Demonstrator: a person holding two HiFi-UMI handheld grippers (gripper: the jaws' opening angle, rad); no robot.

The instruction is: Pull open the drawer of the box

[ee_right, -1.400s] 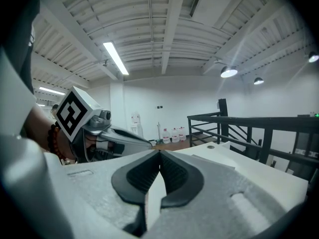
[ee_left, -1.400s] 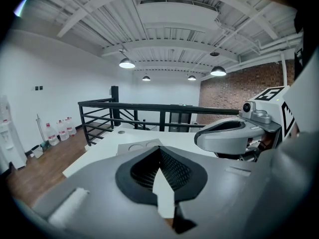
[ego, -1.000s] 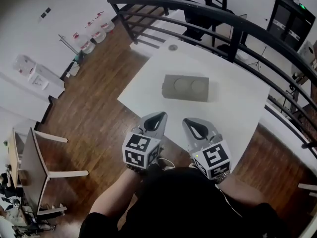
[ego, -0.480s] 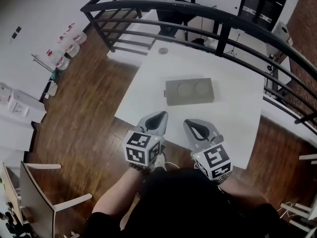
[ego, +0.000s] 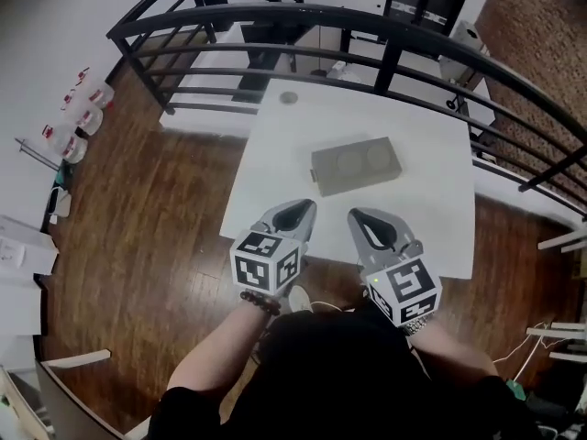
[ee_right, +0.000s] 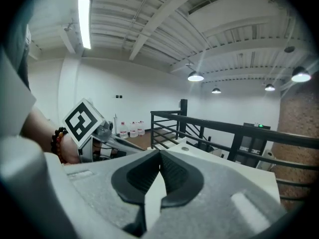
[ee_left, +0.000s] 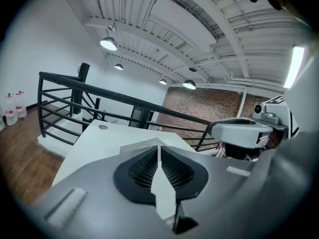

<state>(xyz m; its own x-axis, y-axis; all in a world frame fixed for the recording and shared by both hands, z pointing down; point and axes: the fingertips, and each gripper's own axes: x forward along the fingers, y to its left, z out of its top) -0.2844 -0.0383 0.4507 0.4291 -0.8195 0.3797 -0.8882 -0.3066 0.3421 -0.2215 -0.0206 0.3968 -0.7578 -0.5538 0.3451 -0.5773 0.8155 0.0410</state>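
Observation:
A flat grey box point(ego: 356, 165) with two round dimples on top lies in the middle of the white table point(ego: 426, 126); no drawer shows from above. My left gripper point(ego: 304, 208) hovers over the table's near edge, short of the box and apart from it. Its jaws are opening, with a thin slit between the pads point(ee_left: 171, 167) and nothing in it. My right gripper point(ego: 355, 214) hangs beside it, shut and empty, its tips meeting in the right gripper view point(ee_right: 160, 153). Both gripper views aim over the table, so the box is hidden there.
A black metal railing point(ego: 367, 18) curves round the far side of the table. A small round disc point(ego: 288, 98) sits near the table's far left corner. Wooden floor point(ego: 147, 236) lies to the left, with water bottles point(ego: 78, 108) by the wall.
The head view has swung, so table and railing sit differently in the picture. Both grippers stay side by side at the near edge. The box has not shifted on the table.

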